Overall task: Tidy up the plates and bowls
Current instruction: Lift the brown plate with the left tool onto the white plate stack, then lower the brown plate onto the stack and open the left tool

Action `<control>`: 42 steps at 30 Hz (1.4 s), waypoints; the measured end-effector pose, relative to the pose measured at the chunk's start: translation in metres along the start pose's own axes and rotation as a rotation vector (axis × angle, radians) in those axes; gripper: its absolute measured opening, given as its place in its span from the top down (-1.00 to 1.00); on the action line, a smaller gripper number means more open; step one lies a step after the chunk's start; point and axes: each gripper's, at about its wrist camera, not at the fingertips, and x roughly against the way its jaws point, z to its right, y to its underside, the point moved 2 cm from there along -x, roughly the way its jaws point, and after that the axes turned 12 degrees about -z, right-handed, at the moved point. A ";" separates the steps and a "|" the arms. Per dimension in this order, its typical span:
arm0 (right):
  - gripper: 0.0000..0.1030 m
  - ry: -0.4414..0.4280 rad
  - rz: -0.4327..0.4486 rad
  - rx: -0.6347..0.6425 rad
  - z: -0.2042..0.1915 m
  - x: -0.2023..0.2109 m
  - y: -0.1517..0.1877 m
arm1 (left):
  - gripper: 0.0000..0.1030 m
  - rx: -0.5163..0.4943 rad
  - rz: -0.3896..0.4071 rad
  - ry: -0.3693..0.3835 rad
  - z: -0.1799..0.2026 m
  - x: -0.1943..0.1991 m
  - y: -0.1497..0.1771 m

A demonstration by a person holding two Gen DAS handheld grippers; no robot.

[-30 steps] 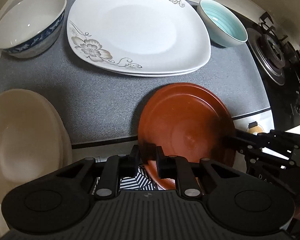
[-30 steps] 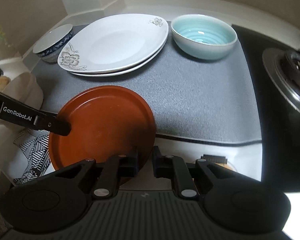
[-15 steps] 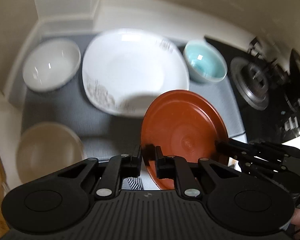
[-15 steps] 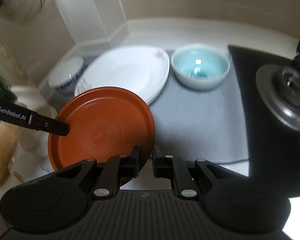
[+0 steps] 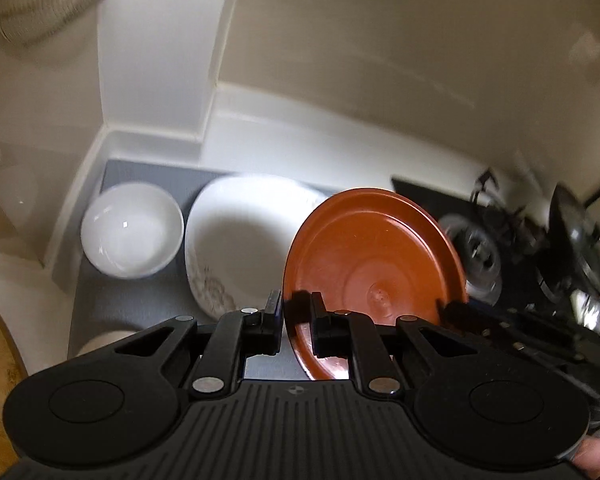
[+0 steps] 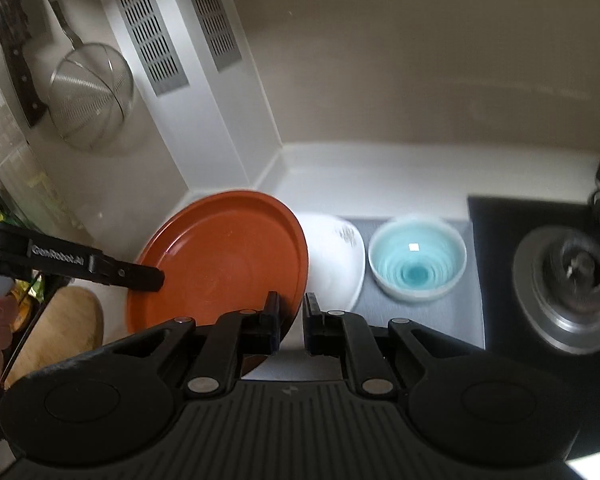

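A round red-brown plate hangs high above the counter, held on both sides. My left gripper is shut on its left rim. My right gripper is shut on its right rim; the plate shows in the right wrist view too. Below lie a large white flowered plate, a white bowl to its left and a pale blue bowl to its right, all on a grey mat.
A gas burner sits right of the mat. A beige dish and a wooden board lie at the left. A wire strainer and a knife hang on the wall.
Both grippers have lifted the red-brown plate well up off the counter's front edge. The views now look down from higher, and the dishes on the mat look smaller.
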 end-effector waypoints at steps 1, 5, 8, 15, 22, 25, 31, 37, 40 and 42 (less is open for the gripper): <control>0.77 -0.003 0.018 -0.004 -0.003 0.004 -0.005 | 0.73 0.012 0.020 0.006 0.000 0.008 -0.004; 0.77 -0.010 0.093 0.038 -0.015 0.022 -0.026 | 0.73 0.004 0.121 0.007 0.002 0.037 -0.014; 0.76 -0.011 0.107 0.057 -0.016 0.019 -0.036 | 0.72 0.007 0.125 -0.009 0.002 0.036 -0.024; 0.76 0.006 0.040 -0.007 -0.003 -0.032 -0.039 | 0.71 0.051 0.029 -0.104 -0.006 -0.017 -0.038; 0.78 0.035 -0.060 -0.028 0.007 -0.096 -0.025 | 0.71 0.035 -0.040 -0.249 -0.022 -0.080 -0.041; 0.78 0.036 -0.086 -0.052 0.014 -0.119 -0.022 | 0.72 0.053 -0.074 -0.266 -0.030 -0.102 -0.042; 0.78 0.068 -0.125 -0.063 0.025 -0.156 -0.025 | 0.76 0.069 -0.115 -0.258 -0.042 -0.137 -0.047; 0.76 0.126 -0.158 0.016 0.021 -0.177 -0.024 | 0.80 0.034 -0.145 -0.321 -0.042 -0.167 -0.049; 0.71 0.126 -0.169 0.002 0.023 -0.184 -0.024 | 0.83 0.023 -0.136 -0.333 -0.042 -0.173 -0.049; 0.70 0.112 -0.183 -0.019 0.029 -0.186 -0.023 | 0.83 0.019 -0.133 -0.338 -0.041 -0.174 -0.050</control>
